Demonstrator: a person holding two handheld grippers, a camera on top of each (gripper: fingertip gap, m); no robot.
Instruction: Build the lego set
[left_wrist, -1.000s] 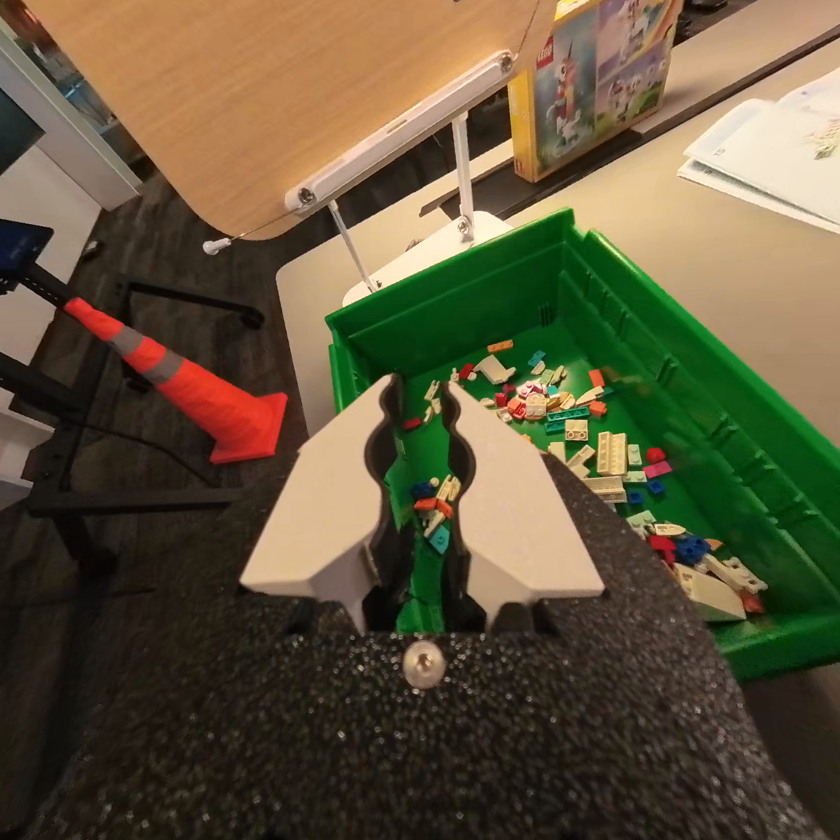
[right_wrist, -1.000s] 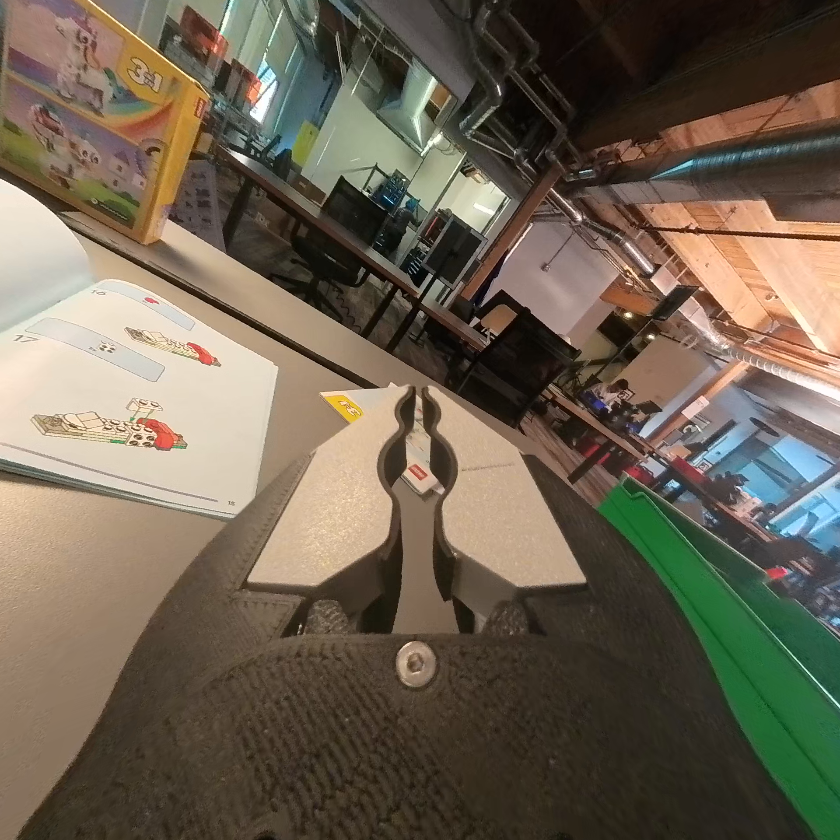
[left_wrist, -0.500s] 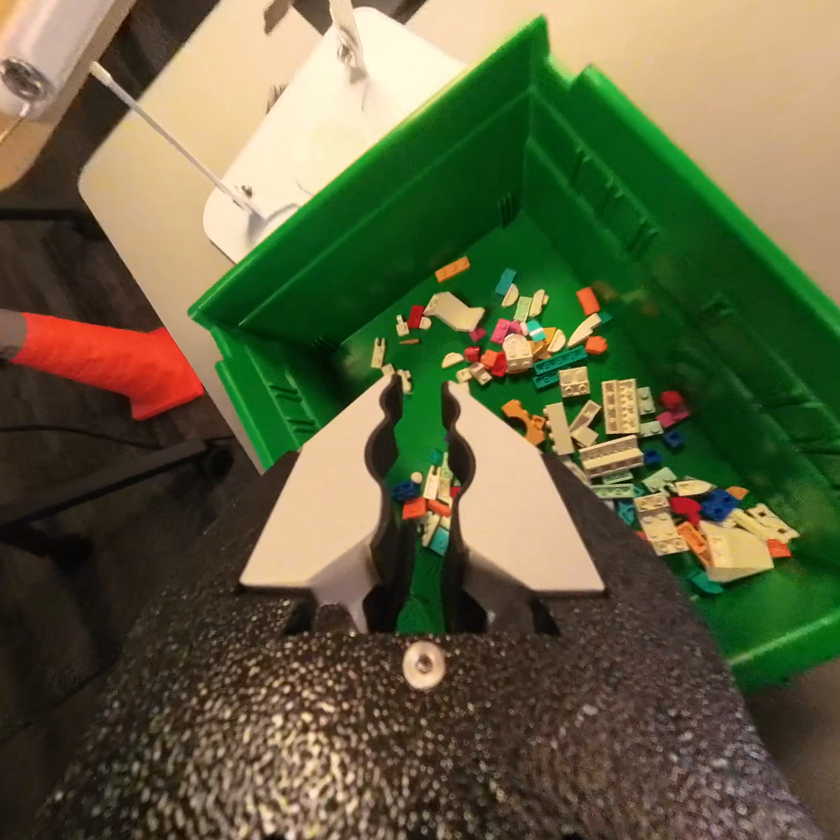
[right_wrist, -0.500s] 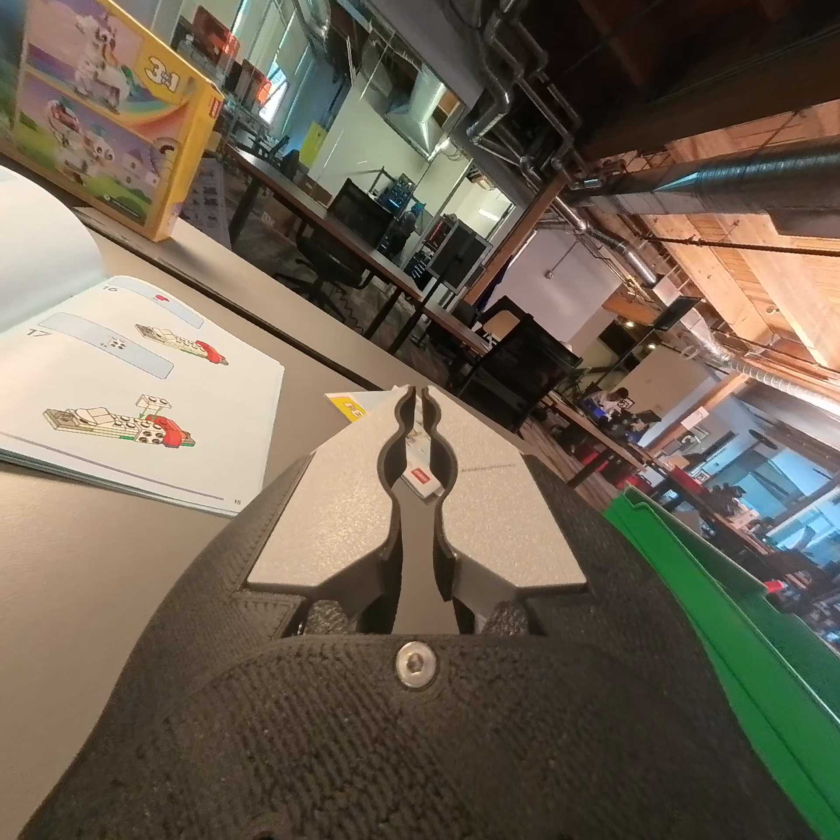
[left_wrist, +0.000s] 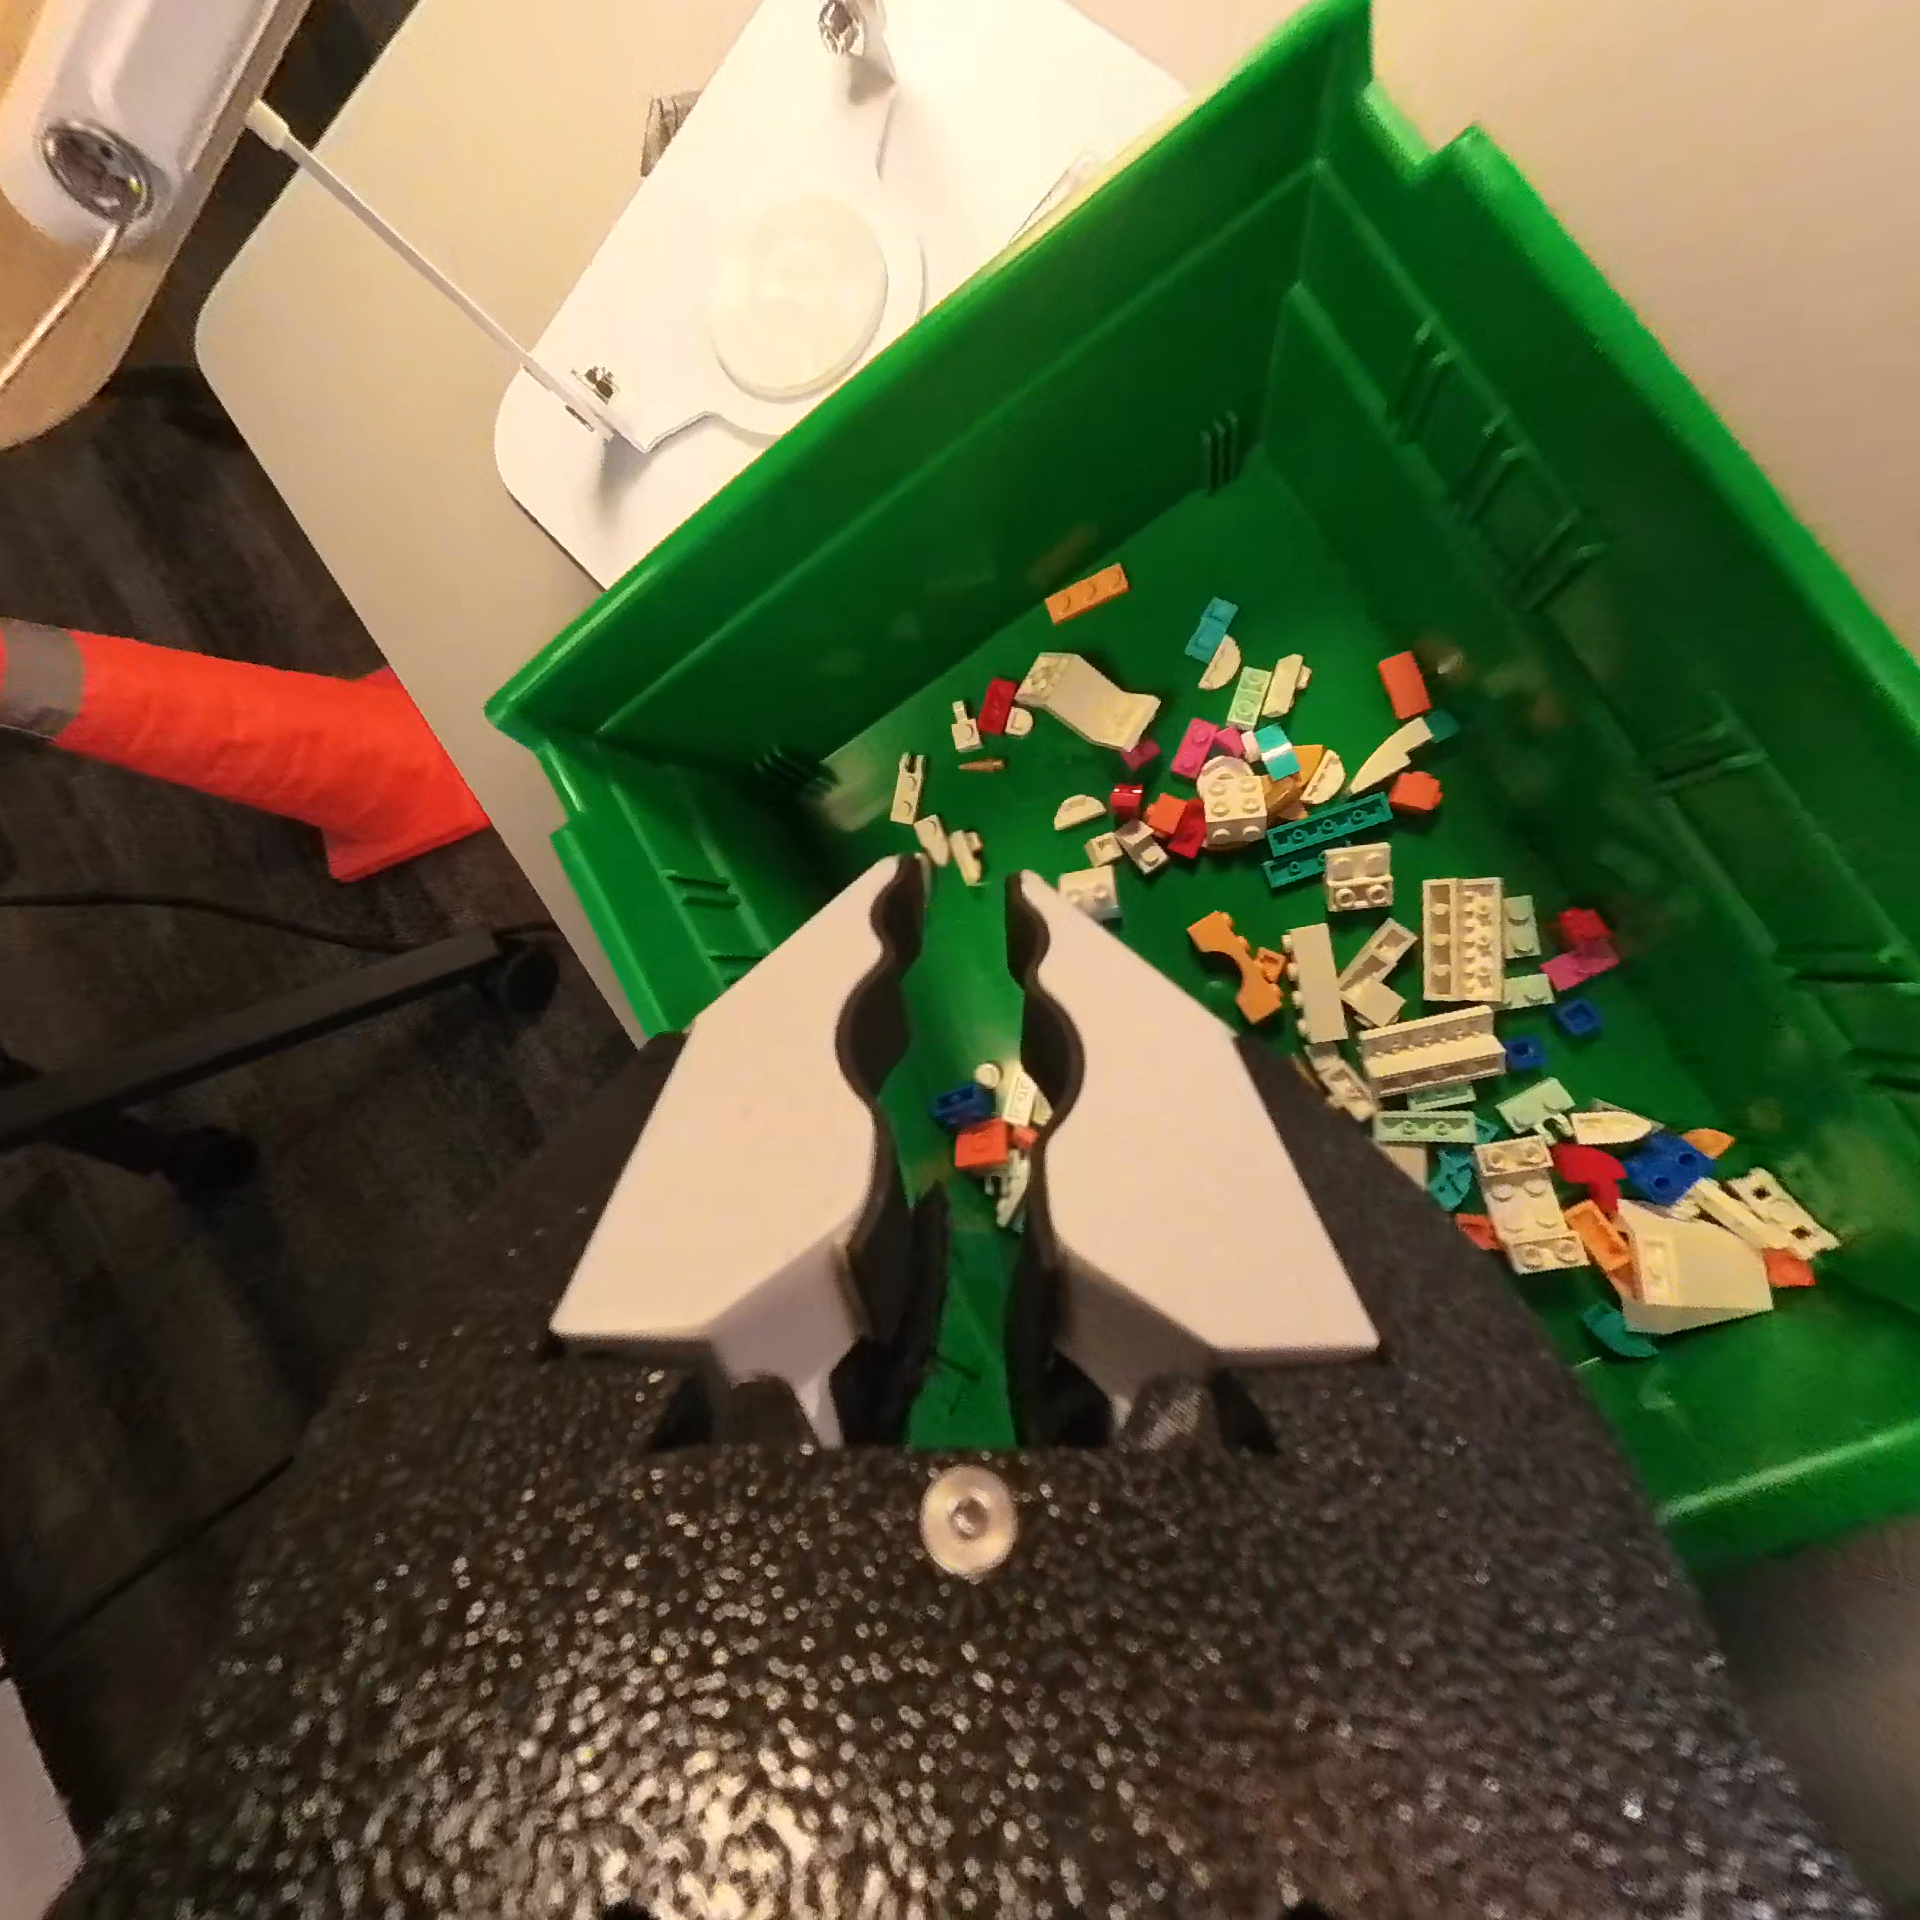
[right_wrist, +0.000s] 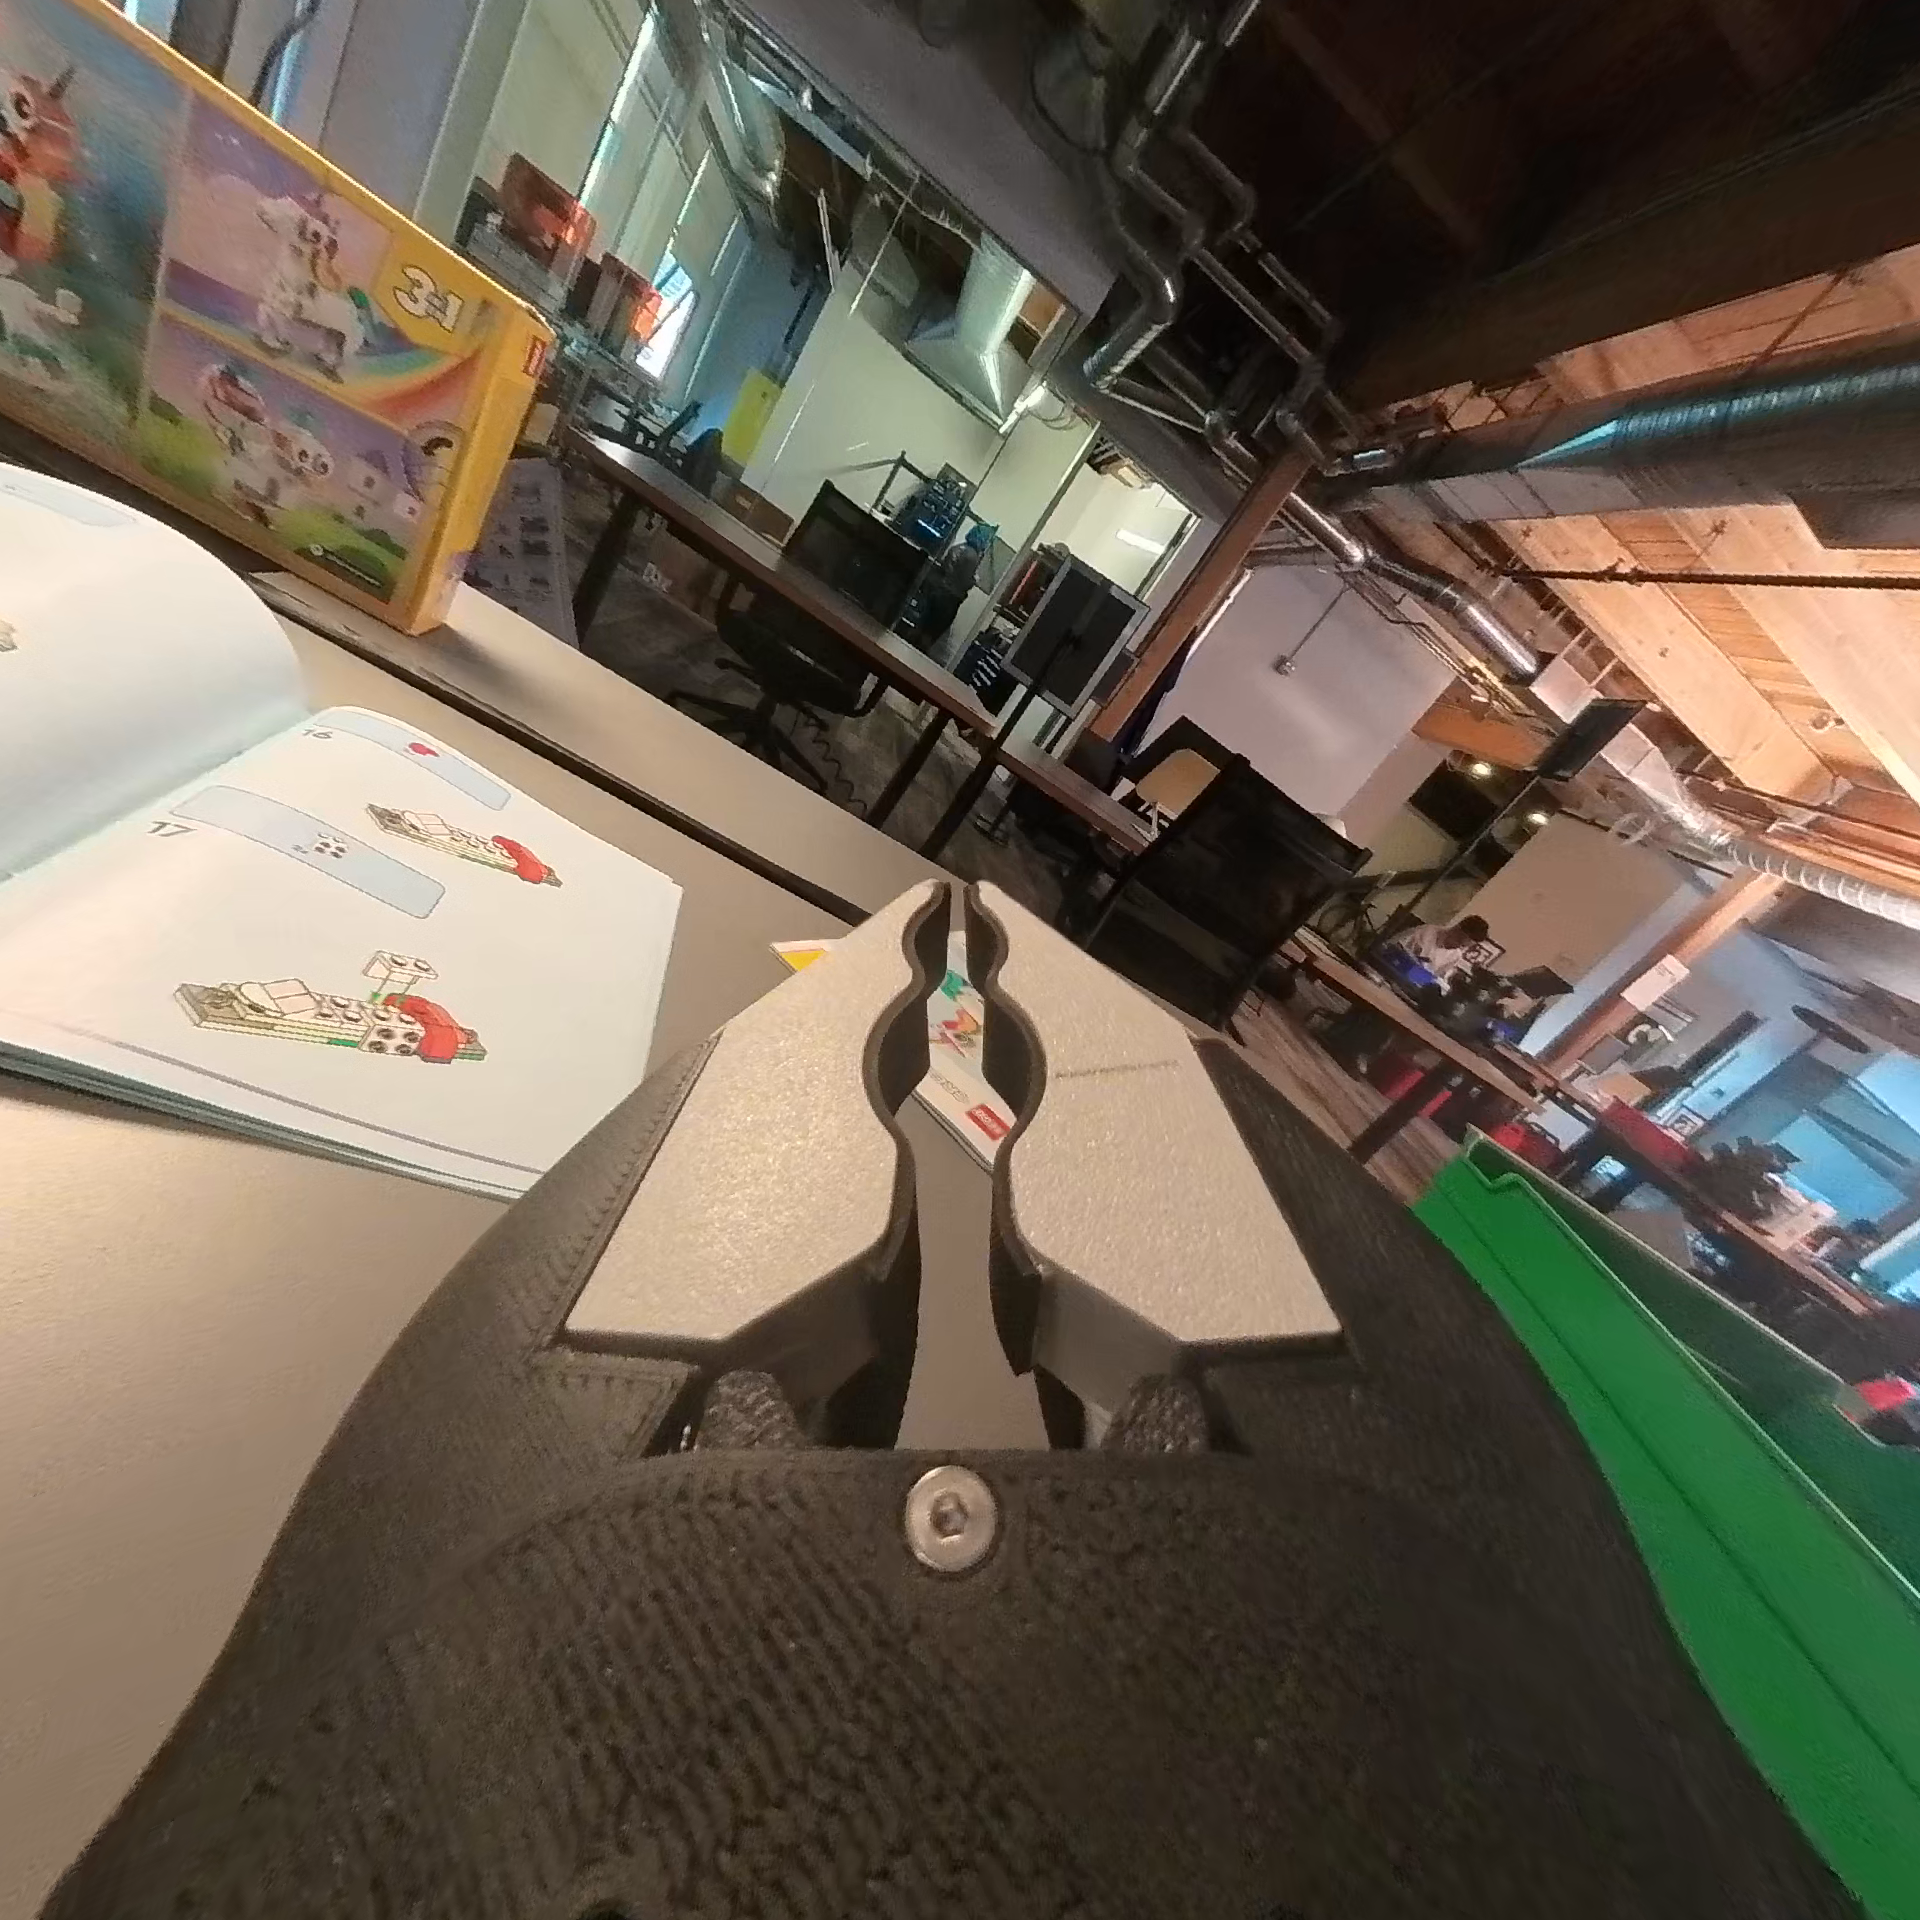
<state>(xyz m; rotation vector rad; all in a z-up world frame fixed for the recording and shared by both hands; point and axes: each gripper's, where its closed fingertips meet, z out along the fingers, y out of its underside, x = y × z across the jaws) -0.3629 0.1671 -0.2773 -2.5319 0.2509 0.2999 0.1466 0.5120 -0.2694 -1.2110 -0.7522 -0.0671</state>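
A green bin (left_wrist: 1039, 436) holds several loose lego pieces (left_wrist: 1455, 956) in white, orange, blue, pink and teal. My left gripper (left_wrist: 969, 878) hovers above the bin's near-left corner, empty, with a narrow gap between its jaws. A small cluster of pieces (left_wrist: 987, 1127) shows between the fingers. My right gripper (right_wrist: 956, 896) rests low over the table, tips almost touching, holding nothing. An open instruction booklet (right_wrist: 343, 935) lies to its left. The yellow lego box (right_wrist: 260, 343) stands behind it. The bin's side (right_wrist: 1662, 1455) is to the right.
A white stand base (left_wrist: 748, 260) sits on the table beyond the bin. An orange cone (left_wrist: 260, 727) and black chair legs (left_wrist: 260, 1029) are on the floor past the table's left edge. A leaflet (right_wrist: 961, 1101) lies ahead of the right gripper. Desks fill the room behind. Left tips to right tips: about 60 centimetres.
The left gripper has tilted down and moved closer over the bin, so the pieces look larger. The right gripper has barely shifted. Both jaws stand as before.
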